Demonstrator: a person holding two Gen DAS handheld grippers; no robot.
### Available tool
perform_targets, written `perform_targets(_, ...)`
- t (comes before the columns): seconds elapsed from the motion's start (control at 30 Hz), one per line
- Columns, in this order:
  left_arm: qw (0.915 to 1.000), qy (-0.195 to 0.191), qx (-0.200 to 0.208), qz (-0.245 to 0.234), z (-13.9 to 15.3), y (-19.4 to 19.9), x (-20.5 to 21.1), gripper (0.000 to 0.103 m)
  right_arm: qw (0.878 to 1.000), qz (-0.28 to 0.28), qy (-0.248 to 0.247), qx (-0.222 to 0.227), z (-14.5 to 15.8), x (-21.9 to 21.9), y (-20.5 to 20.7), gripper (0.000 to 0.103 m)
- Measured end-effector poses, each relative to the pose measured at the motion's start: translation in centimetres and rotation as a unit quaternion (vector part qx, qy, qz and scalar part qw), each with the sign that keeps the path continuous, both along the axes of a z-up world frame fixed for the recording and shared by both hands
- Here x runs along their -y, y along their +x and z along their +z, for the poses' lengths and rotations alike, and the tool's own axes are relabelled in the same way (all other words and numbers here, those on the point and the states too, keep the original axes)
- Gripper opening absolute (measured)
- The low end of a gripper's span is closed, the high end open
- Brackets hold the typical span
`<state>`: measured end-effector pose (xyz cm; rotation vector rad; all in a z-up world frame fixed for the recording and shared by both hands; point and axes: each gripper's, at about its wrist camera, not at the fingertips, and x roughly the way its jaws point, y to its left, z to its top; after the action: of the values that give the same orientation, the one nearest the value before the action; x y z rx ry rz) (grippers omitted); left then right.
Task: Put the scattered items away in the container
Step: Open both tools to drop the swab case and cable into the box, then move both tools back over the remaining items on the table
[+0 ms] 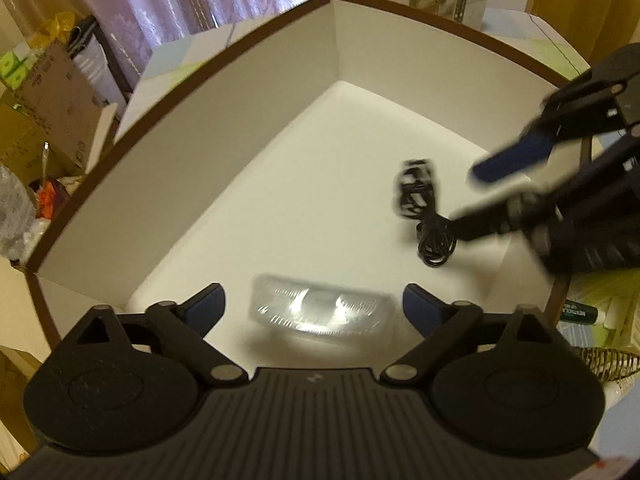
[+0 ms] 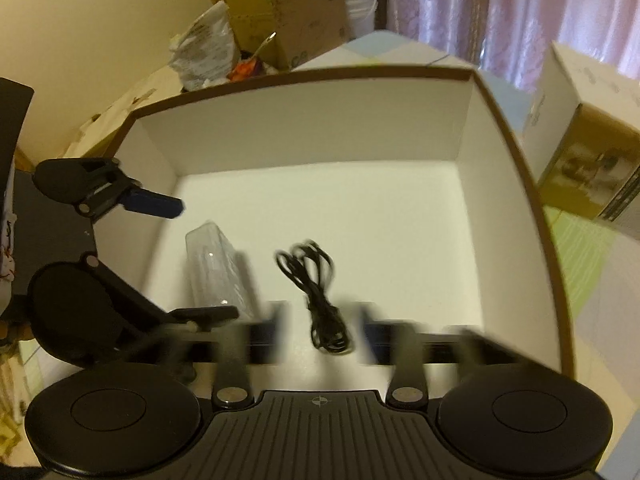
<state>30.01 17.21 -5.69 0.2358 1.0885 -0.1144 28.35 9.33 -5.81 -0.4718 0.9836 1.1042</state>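
While both my grippers, left point(image 1: 314, 306) and right point(image 2: 320, 332), gape empty, cable point(image 2: 316, 300) and case point(image 1: 322, 312) lie in the box point(image 2: 304, 132).

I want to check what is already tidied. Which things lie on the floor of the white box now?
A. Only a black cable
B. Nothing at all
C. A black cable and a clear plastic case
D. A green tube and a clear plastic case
C: the black cable and the clear plastic case both lie on the floor of the white box, apart from each other, and neither is held.
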Motion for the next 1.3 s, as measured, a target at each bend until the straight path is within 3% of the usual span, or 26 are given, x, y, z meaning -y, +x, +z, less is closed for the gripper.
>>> perform_targets(0.53, 0.9998, 0.004, 0.005, 0.018, 1.2, -0.9, -0.2, 0.099, 1.000, -0.012, 0.023, -0.004, 1.0, 1.4, -0.1, 0.080)
perform_targets(0.93, 0.9989, -0.002, 0.044, 0.014, 5.4, -3.4, 0.6, 0.100, 0.997, -0.032, 0.065, 0.021, 4.6, 5.0, -1.7, 0.087)
perform_targets(1.3, 0.9970, -0.008, 0.076, 0.004, 9.1, -8.4, 2.8, 0.102, 0.993, -0.038, 0.098, 0.044, 8.1, 10.3, -5.1, 0.090)
